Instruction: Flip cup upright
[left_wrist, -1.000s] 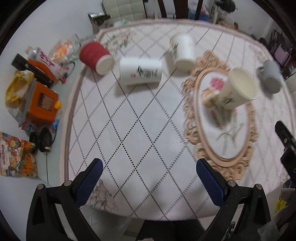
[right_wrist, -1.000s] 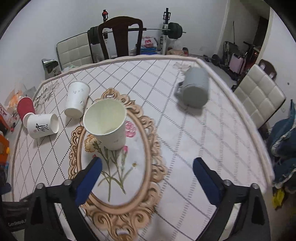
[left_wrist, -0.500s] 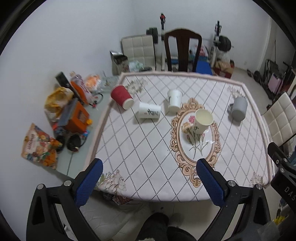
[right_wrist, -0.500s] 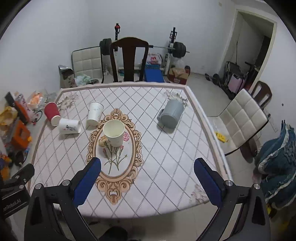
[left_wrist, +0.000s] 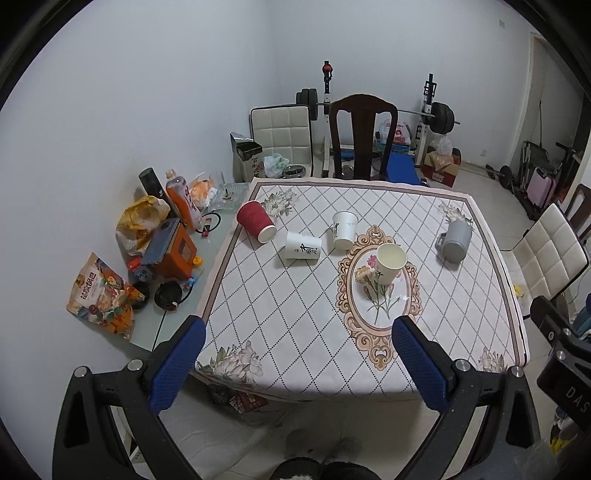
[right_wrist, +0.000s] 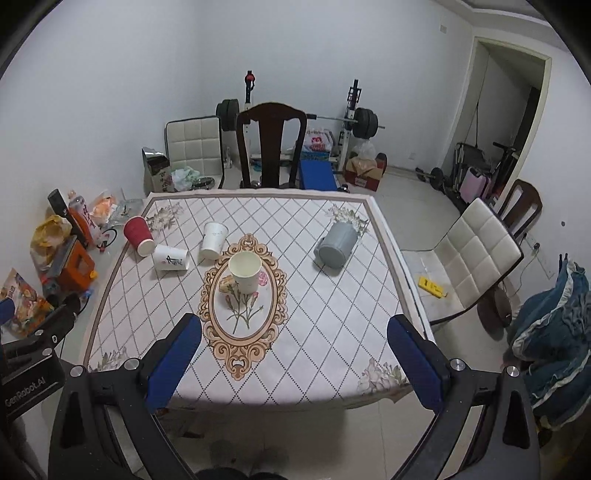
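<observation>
Left gripper (left_wrist: 295, 354) and right gripper (right_wrist: 293, 354) hang spread wide, empty, short of the table (right_wrist: 332, 295).

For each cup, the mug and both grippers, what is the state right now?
cream paper cup: upright, mouth up
red paper cup: on its side
printed white cup: on its side
plain white cup: on its side
grey mug: on its side
left gripper: open, empty
right gripper: open, empty

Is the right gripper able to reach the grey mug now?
Probably not yet: the right gripper hangs open off the table's near edge, far from the grey mug, though nothing stands between.
</observation>
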